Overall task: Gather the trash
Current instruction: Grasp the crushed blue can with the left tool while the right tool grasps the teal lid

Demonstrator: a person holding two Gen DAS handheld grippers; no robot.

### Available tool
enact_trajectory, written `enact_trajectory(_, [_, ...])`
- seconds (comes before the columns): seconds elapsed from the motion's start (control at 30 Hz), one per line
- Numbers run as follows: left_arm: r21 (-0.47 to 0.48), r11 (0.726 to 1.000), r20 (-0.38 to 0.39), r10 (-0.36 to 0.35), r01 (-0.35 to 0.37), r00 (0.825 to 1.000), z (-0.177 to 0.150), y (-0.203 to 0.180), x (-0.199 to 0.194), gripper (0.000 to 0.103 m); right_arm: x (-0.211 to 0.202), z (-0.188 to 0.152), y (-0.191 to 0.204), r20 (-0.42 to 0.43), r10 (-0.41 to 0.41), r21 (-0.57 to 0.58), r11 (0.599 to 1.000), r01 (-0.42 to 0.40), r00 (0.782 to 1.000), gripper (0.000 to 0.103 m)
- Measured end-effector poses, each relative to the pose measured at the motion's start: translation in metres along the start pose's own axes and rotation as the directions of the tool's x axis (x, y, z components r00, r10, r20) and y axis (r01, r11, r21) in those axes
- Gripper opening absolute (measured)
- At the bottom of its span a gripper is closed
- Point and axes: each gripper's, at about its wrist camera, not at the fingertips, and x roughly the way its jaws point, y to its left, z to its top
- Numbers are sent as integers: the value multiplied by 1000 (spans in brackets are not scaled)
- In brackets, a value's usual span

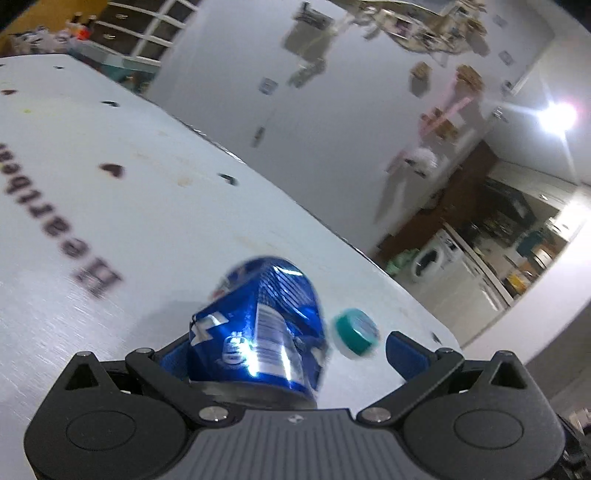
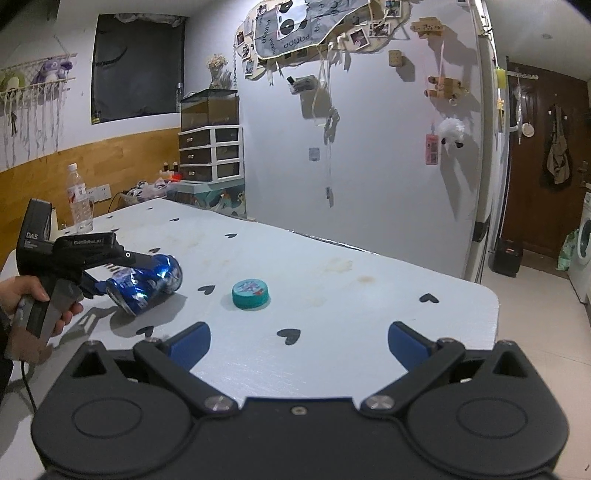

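Right now your left gripper (image 2: 122,275) has its blue-padded fingers spread around the crushed blue aluminium drink can (image 1: 258,332); in the left wrist view the can lies against the left finger, while the right finger (image 1: 404,350) stands clear of it with a gap, so the jaws are not closed on the can. From the right wrist view the can (image 2: 147,282) is tipped on its side on the pale blue-grey tabletop printed with small black hearts (image 2: 332,251), its open end facing away from the handle you hold in your hand (image 2: 27,299). Just beside the can sits a round teal plastic lid (image 2: 251,293), flat on the surface, apart from the can and near the table's middle. Your right gripper (image 2: 297,341) hangs over the near edge with its fingers wide apart and nothing between them. At the far left corner of the table stands a clear plastic water bottle with a white cap (image 2: 78,199), upright. Behind the table is a white wall hung with photos and a cloth panda banner (image 2: 306,26), a set of dark translucent storage drawers (image 2: 210,153) with a glass tank on top, and wood panelling low on the left wall. To the right a dark wooden door (image 2: 543,155) and a white washing machine (image 2: 583,251) show past the wall's end.
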Motion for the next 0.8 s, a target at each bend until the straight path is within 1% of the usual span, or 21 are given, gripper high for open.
enact_trajectory(0.07, [4, 997, -25, -73, 73, 997, -8, -10, 3, 103, 6, 0, 2, -2, 0, 2, 1000, 0, 1000, 103])
enact_trajectory(0.13, [27, 991, -49, -133, 134, 990, -15, -22, 5, 103, 12, 1, 3, -7, 7, 17, 1000, -7, 1000, 103])
enact_trajectory(0.23, [51, 975, -30, -214, 216, 976, -18, -36, 4, 103, 24, 4, 3, -21, 31, 58, 998, -30, 999, 103])
enact_trajectory(0.3, [42, 969, -11, -243, 243, 970, -19, -35, 4, 103, 33, 6, 3, -29, 53, 94, 994, -50, 998, 103])
enact_trajectory(0.37, [19, 970, -1, -241, 241, 970, -19, -31, 6, 103, 43, 9, 6, -33, 86, 124, 989, -81, 996, 100])
enact_trajectory(0.43, [-18, 969, 8, -245, 245, 970, -18, -24, 9, 103, 56, 15, 13, -35, 117, 142, 984, -111, 993, 92])
enact_trajectory(0.47, [-35, 967, 15, -252, 252, 968, -18, -21, 9, 103, 63, 18, 18, -34, 133, 144, 981, -127, 990, 91])
enact_trajectory(0.53, [-56, 963, 26, -263, 264, 964, -17, -16, 8, 103, 76, 24, 27, -33, 165, 154, 975, -158, 986, 82])
enact_trajectory(0.57, [-61, 962, 30, -266, 267, 964, -18, -14, 6, 103, 84, 27, 31, -37, 180, 165, 971, -172, 983, 79])
enact_trajectory(0.63, [-73, 961, 40, -266, 268, 963, -17, -11, 4, 103, 101, 32, 40, -47, 190, 184, 967, -179, 981, 66])
enact_trajectory(0.67, [-80, 960, 44, -267, 270, 963, -17, -10, 3, 103, 109, 34, 44, -53, 194, 195, 964, -181, 980, 63])
enact_trajectory(0.7, [-88, 960, 48, -264, 268, 963, -17, -8, 1, 102, 117, 36, 46, -59, 198, 213, 960, -182, 978, 54])
enact_trajectory(0.73, [-105, 965, 62, -234, 240, 970, -16, -6, 0, 102, 124, 36, 47, -62, 206, 238, 953, -186, 977, 48])
enact_trajectory(0.8, [-136, 963, 73, -225, 233, 972, -14, 2, 1, 101, 139, 34, 46, -63, 223, 300, 934, -195, 973, 37])
